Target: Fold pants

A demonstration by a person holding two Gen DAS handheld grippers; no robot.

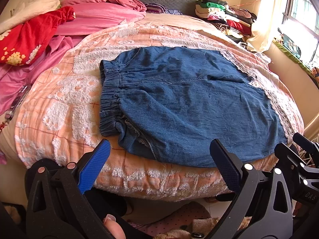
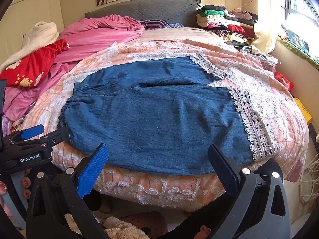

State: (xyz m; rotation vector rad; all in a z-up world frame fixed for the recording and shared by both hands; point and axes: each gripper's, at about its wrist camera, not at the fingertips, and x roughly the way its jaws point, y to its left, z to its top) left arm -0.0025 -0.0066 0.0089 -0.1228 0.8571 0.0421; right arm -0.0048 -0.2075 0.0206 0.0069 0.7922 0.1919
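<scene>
On the bed [image 2: 159, 191], I hold both grippers' jaws wide, empty; I should pinch the blue denim lace-hemmed pants [image 2: 159, 119] at near corners.

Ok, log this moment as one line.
stage: pre-grasp | pants: flat on bed, unfolded | left gripper: open, empty | right gripper: open, empty

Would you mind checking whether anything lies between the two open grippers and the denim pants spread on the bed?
Nothing visible does. The left gripper and the right gripper both sit open at the bed's near edge, with only bare quilt before the denim pants. The pants lie flat, nothing resting on them.
</scene>
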